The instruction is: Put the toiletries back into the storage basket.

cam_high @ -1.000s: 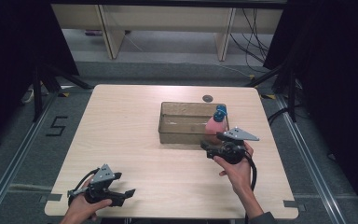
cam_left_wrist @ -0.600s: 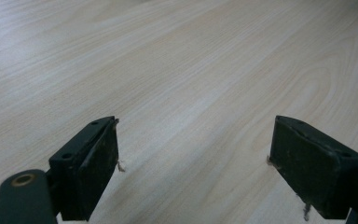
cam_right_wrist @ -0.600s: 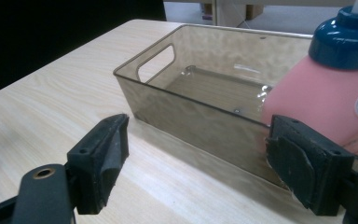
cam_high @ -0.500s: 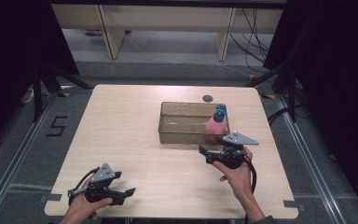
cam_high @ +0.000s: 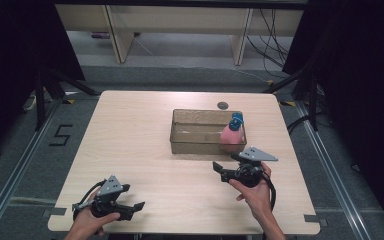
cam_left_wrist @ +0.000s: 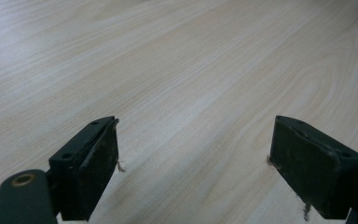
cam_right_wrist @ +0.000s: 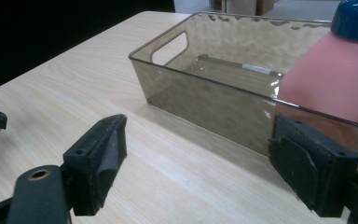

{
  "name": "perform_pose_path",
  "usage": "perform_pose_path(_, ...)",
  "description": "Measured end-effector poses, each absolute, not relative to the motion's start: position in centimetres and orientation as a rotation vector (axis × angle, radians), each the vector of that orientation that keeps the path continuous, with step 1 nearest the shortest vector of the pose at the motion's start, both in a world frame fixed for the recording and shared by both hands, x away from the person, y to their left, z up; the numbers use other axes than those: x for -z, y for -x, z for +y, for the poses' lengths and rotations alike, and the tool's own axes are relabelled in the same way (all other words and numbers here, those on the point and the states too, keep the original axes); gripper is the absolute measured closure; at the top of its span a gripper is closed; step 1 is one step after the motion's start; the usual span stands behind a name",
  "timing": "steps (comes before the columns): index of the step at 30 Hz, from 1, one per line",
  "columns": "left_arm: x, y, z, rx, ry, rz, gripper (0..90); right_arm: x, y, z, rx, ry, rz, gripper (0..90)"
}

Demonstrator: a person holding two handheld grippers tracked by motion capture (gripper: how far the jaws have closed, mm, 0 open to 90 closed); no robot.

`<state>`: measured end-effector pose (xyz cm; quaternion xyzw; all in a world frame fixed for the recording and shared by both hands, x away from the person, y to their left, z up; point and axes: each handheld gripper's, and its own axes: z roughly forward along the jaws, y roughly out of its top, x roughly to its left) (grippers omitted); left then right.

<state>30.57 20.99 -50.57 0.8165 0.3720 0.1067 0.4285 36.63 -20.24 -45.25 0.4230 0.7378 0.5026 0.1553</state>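
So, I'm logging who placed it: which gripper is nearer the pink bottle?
Right. The right gripper sits just in front of the pink bottle in the bin; the left gripper rests far off at the table's near-left edge.

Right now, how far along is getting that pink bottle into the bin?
Done: the pink bottle with its blue cap stands upright inside the clear bin, at its right end. In hand: nothing. The right gripper sits on the near side of the bin, its jaws just opened and empty; the left gripper rests open near the table's front edge. Left: probably just drawing the right hand away.
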Motion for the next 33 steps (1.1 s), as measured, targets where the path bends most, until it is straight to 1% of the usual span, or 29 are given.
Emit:
perform_pose_path(1,50.5,-30.6,21.1,-0.257,-2.046,0.919,14.9,45.3,-36.7,-20.3,-1.43,-1.169,2.099,19.9)
perform_pose_path(5,50.6,-30.6,21.0,-0.254,-2.038,0.922,14.9,45.4,-36.4,-20.4,-1.441,-1.165,2.103,19.6)
perform_pose_path(7,50.5,-30.6,21.1,-0.261,-2.064,0.905,14.9,45.4,-36.1,-20.3,-1.448,-1.185,2.101,19.5)
perform_pose_path(11,50.7,-30.5,21.0,-0.26,-2.032,0.921,14.9,45.4,-35.8,-20.4,-1.451,-1.166,2.11,19.1)
perform_pose_path(12,50.7,-30.5,21.0,-0.261,-2.031,0.921,14.9,45.4,-35.5,-20.3,-1.457,-1.212,2.111,19.1)
perform_pose_path(14,50.6,-30.5,21.0,-0.261,-2.037,0.919,14.9,45.4,-35.5,-20.5,-1.443,-1.148,2.103,19.2)
perform_pose_path(16,50.6,-30.5,21.0,-0.261,-2.05,0.909,14.9,45.4,-35.2,-20.4,-1.46,-1.19,2.118,19.2)
perform_pose_path(24,50.7,-30.5,21.0,-0.256,-2.038,0.92,14.9,45.6,-34.7,-20.9,-1.445,-1.159,2.123,19.2)
perform_pose_path(26,50.7,-30.5,21.0,-0.257,-2.039,0.919,14.9,45.6,-34.4,-20.8,-1.452,-1.212,2.135,19.2)
perform_pose_path(27,50.6,-30.5,21.0,-0.256,-2.039,0.919,14.9,45.8,-34.6,-21.0,-1.444,-1.157,2.109,19.2)
perform_pose_path(33,50.7,-30.4,20.9,-0.257,-2.033,0.926,14.9,46.0,-34.0,-21.1,-1.425,-1.186,2.139,18.6)
